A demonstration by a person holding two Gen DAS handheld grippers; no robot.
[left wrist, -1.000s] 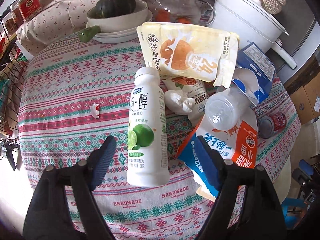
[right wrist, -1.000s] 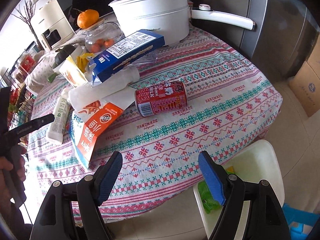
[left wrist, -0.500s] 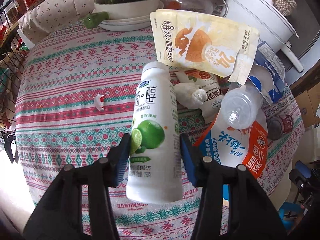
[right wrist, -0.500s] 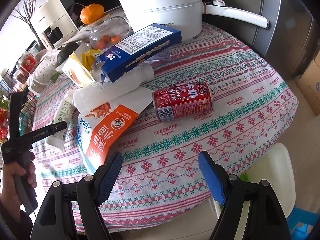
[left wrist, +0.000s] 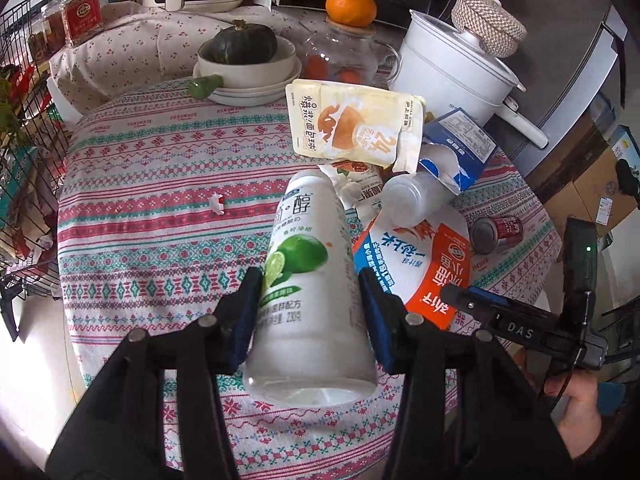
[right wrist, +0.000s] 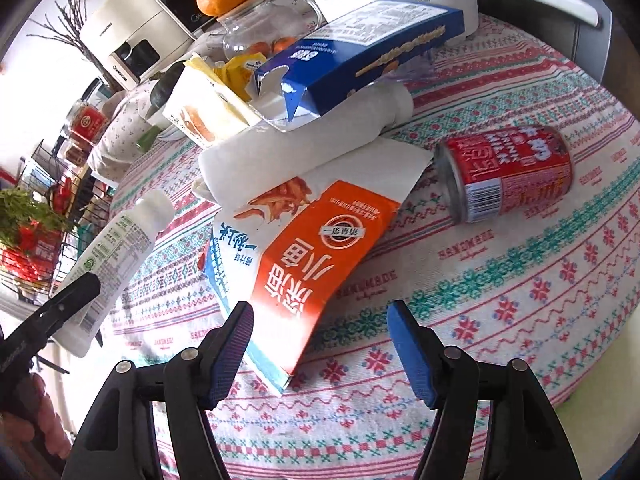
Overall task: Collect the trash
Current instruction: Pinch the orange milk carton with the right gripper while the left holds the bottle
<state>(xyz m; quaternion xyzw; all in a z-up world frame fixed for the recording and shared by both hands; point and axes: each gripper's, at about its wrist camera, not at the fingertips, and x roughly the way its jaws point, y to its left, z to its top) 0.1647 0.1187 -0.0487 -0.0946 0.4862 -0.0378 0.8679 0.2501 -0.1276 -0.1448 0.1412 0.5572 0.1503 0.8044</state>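
My left gripper [left wrist: 310, 316] is shut on a white lime-label drink bottle [left wrist: 310, 280] and holds it lifted above the patterned tablecloth [left wrist: 152, 184]; the bottle also shows in the right wrist view [right wrist: 116, 260]. My right gripper [right wrist: 320, 344] is open and empty, its left finger just above the near end of an orange and white snack bag [right wrist: 316, 248]. A red drink can [right wrist: 508, 172] lies on its side to the right. A blue milk carton [right wrist: 360, 44], a frosted plastic bottle [right wrist: 304, 144] and a yellow bread pouch [left wrist: 352, 124] lie piled behind.
A white electric pot [left wrist: 456, 68] stands at the back right. A bowl with a dark squash [left wrist: 244, 52], a glass jar [left wrist: 344, 56] topped by an orange [left wrist: 351, 7], and a wire rack [left wrist: 24, 152] at the left edge border the table.
My left gripper closed on the lime bottle and lifted it off the cloth. My right gripper moved forward and down toward the orange snack bag, staying open.
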